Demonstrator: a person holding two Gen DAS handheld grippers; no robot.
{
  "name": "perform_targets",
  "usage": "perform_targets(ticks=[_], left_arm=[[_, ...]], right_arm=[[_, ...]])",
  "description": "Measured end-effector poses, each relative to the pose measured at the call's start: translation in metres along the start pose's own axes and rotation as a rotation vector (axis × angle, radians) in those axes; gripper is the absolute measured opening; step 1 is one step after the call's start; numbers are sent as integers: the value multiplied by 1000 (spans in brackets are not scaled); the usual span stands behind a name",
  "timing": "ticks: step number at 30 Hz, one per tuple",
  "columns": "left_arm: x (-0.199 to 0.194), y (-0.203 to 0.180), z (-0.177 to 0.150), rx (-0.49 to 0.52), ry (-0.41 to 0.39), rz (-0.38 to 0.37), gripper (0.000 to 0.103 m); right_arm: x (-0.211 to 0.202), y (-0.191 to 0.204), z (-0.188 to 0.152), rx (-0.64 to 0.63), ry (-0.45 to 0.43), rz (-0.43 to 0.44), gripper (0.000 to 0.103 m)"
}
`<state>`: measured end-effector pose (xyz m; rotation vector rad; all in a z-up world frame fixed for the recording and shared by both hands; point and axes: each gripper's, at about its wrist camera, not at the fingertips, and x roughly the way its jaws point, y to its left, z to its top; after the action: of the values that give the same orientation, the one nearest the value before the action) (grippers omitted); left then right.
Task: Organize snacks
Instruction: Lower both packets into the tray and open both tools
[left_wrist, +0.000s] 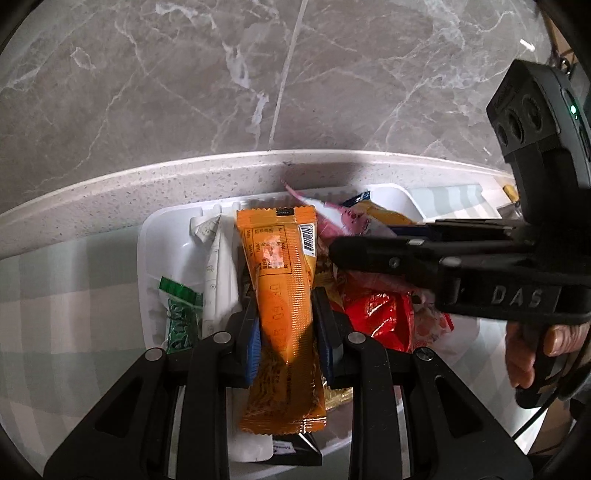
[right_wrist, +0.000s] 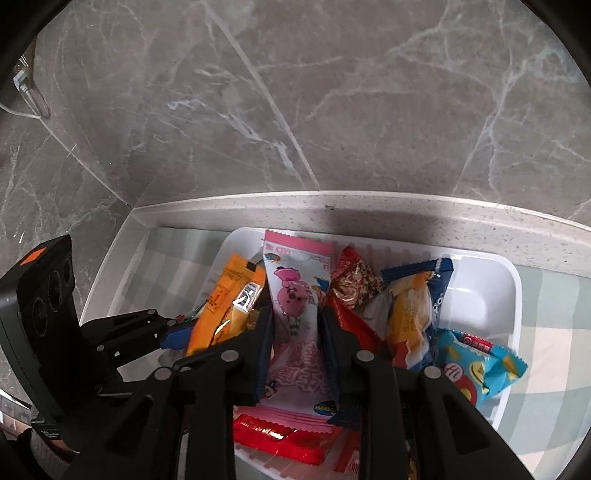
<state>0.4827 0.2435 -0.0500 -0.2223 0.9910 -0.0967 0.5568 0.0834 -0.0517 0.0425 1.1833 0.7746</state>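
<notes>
A: Item one, left gripper?
B: Jaws closed on the orange snack bar, blue pads pressed to both its long sides. The bar is over the white tray, above a white packet and beside a green packet.

A: Item two, right gripper?
B: Jaws clamped on the pink cartoon packet, pads against either edge, over the same tray.

A: Remaining stock in tray?
B: Red wrapper beneath the pink one, yellow-and-blue packet to its right, light-blue packet at the right rim.

A: Surroundings?
B: Speckled counter ledge, grey marble wall.
</notes>
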Motion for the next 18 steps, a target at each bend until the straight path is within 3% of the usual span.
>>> perform_targets(ticks=[8,12,18], left_arm=[[11,-7,3,5,-2,12,27],[13,-11,5,13,-1,22,44],[5,-14,2,10,-5,11,48]], right_arm=[[5,6,-3,-58,-3,-28,30],[3,10,-4,-77,-3,-39,33],[-8,9,-9,-62,-18,-38,36]])
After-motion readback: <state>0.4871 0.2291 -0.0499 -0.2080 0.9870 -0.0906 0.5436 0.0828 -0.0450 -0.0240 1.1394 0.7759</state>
